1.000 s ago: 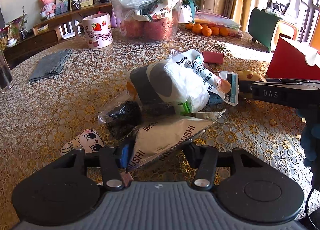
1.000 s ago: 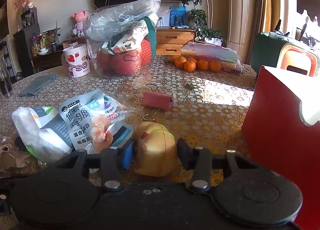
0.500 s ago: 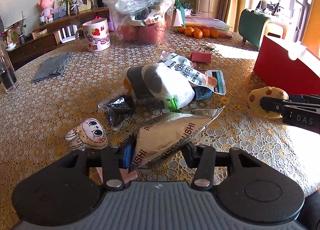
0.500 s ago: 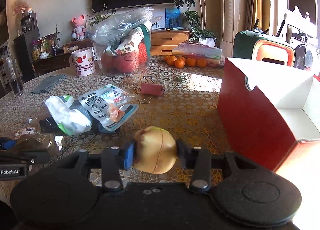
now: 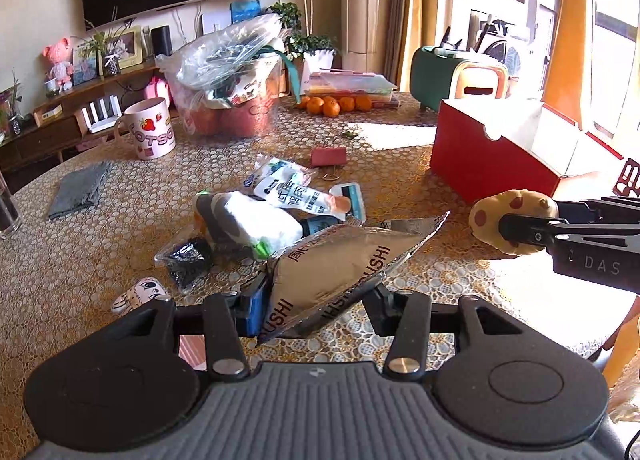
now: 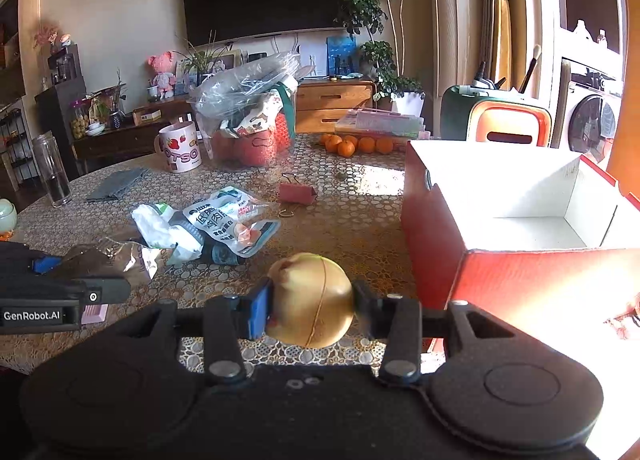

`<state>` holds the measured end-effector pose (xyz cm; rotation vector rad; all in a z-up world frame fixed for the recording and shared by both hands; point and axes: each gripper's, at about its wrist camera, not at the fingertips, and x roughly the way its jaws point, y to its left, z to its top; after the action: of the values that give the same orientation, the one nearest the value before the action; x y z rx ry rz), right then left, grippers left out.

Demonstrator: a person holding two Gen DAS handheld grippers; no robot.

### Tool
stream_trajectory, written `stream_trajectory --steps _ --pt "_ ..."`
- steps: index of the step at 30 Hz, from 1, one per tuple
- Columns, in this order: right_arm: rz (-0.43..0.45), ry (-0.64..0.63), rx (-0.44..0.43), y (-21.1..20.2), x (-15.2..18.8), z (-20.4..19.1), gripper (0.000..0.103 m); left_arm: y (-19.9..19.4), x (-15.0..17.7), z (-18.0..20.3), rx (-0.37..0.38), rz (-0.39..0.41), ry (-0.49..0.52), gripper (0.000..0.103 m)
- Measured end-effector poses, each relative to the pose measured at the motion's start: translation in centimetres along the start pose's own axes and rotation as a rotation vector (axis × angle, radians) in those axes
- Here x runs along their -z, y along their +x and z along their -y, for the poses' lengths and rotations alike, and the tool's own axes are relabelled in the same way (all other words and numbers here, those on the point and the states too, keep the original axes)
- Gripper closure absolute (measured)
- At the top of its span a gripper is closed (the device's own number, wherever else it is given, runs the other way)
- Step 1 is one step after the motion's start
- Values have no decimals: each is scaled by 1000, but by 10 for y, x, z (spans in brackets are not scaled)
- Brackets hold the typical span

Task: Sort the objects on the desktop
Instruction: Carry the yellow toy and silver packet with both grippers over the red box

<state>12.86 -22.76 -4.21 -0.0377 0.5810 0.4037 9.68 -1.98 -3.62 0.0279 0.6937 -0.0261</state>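
Our left gripper (image 5: 316,300) has its jaws clamped on a silver pouch (image 5: 340,260), lifted clear of the tabletop (image 5: 120,228). Our right gripper (image 6: 310,306) grips a round yellow toy (image 6: 310,300) between its jaws, just left of the open red box (image 6: 500,260). Snack packets (image 6: 224,220), a red clip (image 6: 296,193) and a mug (image 6: 180,150) lie on the tabletop beyond.
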Motion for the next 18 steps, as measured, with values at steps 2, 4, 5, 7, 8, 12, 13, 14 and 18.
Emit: stream_trajectory --steps 2,4,5,7,8,12,13,14,18 --pt "8 -5 3 -10 -2 3 60 -4 -4 8 25 7 18 56" --pt "13 -10 5 -19 -5 6 60 -7 -8 16 54 12 39 56" --pt "16 -12 4 -24 -7 8 60 -9 -10 20 65 15 48 56" --pt "19 -10 4 -32 -9 13 60 -11 -16 29 90 23 69 56" --pt "23 -9 6 -37 -10 16 60 -13 -19 33 101 29 78 56" --pt "47 -1 19 -56 -17 31 60 -17 -33 52 143 57 117 56" --pt "52 2 21 -59 -19 35 60 -17 -37 58 154 65 128 56" --pt "63 7 27 -63 -22 40 60 -19 -40 62 166 73 136 56" --pt "91 2 59 -74 -33 60 60 -20 -57 81 198 106 187 56"
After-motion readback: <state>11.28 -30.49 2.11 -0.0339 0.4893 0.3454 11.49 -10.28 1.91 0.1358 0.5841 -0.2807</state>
